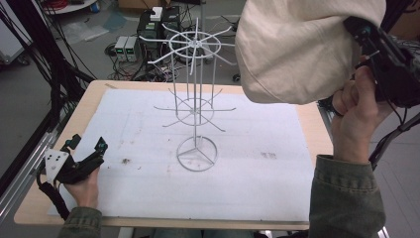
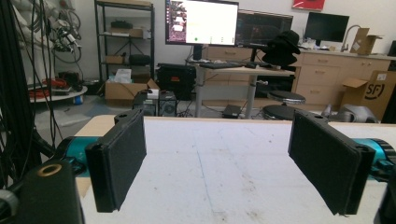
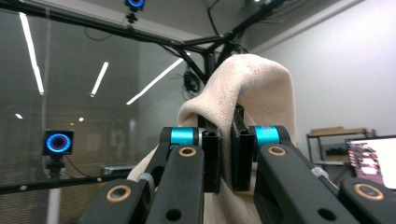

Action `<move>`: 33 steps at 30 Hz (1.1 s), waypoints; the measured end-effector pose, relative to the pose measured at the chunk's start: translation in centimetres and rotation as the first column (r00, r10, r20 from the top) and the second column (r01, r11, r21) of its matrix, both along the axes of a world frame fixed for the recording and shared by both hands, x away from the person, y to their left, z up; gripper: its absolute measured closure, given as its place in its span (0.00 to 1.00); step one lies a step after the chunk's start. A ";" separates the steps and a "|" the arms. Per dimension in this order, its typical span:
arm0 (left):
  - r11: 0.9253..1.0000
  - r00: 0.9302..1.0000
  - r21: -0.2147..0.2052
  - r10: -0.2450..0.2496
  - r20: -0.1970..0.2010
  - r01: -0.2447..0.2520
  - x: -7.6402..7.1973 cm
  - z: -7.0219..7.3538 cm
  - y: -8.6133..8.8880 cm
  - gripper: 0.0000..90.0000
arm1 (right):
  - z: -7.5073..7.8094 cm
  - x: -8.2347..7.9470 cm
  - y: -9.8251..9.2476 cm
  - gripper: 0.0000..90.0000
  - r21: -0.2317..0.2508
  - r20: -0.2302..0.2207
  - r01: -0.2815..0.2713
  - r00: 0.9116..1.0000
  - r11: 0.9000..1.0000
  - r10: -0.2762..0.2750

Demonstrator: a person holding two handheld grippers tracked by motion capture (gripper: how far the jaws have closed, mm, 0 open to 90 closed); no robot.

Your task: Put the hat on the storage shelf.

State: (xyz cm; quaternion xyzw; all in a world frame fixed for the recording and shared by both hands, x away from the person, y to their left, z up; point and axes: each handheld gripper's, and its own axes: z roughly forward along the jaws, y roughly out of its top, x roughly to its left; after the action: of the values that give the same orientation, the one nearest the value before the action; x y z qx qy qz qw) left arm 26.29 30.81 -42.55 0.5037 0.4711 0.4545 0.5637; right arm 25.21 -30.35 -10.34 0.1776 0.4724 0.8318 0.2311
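Down at seven o'clock on the table (image 1: pixel 277 106), the left gripper (image 1: pixel 86 148) is resting on the white mat (image 1: pixel 257 183), jaws spread wide and holding nothing; its own view is looking between the two bare pads (image 2: pixel 119 163) at bare mat. Moving out to the centre, the wire rack (image 1: pixel 196 99) is standing upright with every hook bare, so nothing is hanging yet. Up at two o'clock, the right gripper (image 1: pixel 381 47) is raised high, its jaws pinched tight on a fold of the cream cap (image 1: pixel 297 49); the right gripper view is showing cloth (image 3: pixel 252 93) draping over the closed pads. So the pickup looks done, and carrying the cap across and hooking it on the rack is what's left, by my reading.
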 end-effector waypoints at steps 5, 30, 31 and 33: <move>1.000 1.000 0.001 0.000 -0.001 0.000 0.0 0.0 0.1 0.22 | 0.6 -0.1 0.7 0.96 0.014 0.016 -0.045 0.999 0.999 0.045; 1.000 1.000 -0.003 0.005 0.004 -0.005 0.0 0.0 0.2 0.22 | -2.4 5.7 5.0 0.96 0.072 -0.144 -0.228 0.961 0.971 0.236; 1.000 1.000 -0.002 0.005 0.005 -0.005 0.0 0.0 0.2 0.22 | -2.6 5.8 5.0 0.95 0.077 -0.156 -0.228 0.959 0.971 0.238; 1.000 1.000 -0.004 0.004 0.004 -0.004 0.0 0.0 0.2 0.22 | -3.0 6.1 5.0 0.95 0.058 -0.168 -0.218 0.960 0.974 0.225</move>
State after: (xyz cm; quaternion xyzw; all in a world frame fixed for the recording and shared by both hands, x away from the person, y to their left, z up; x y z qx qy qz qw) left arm 26.28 31.01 -42.56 0.5009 0.4720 0.4557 0.5645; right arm 31.29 -25.31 -13.37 0.1997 0.4911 0.8430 0.0911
